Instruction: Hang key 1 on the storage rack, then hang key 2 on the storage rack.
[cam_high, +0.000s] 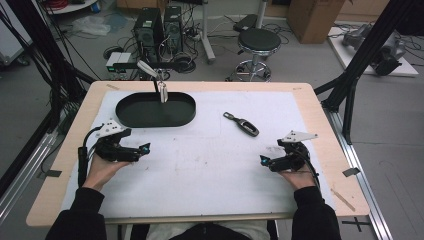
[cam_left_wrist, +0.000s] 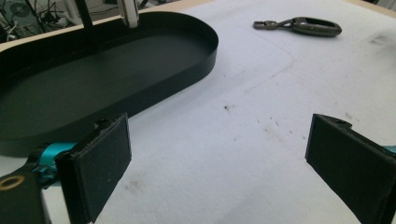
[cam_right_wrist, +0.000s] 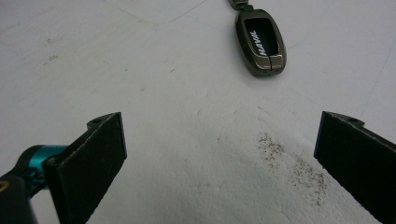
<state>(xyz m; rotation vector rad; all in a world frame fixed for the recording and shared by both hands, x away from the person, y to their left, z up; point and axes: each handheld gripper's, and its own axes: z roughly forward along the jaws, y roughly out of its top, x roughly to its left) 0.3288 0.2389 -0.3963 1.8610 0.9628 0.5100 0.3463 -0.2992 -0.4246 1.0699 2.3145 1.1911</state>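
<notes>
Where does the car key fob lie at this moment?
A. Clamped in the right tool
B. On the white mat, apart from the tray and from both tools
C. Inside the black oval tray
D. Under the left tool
B: the car key fob rests flat on the white mat, right of the black oval tray, with the right tool open short of it.

Key fob's (cam_right_wrist: 260, 43) ring end cut off by the top edge (right gripper view)

Left gripper (cam_high: 145, 148) jaws wide apart, right gripper (cam_high: 263, 160) likewise, both low
</notes>
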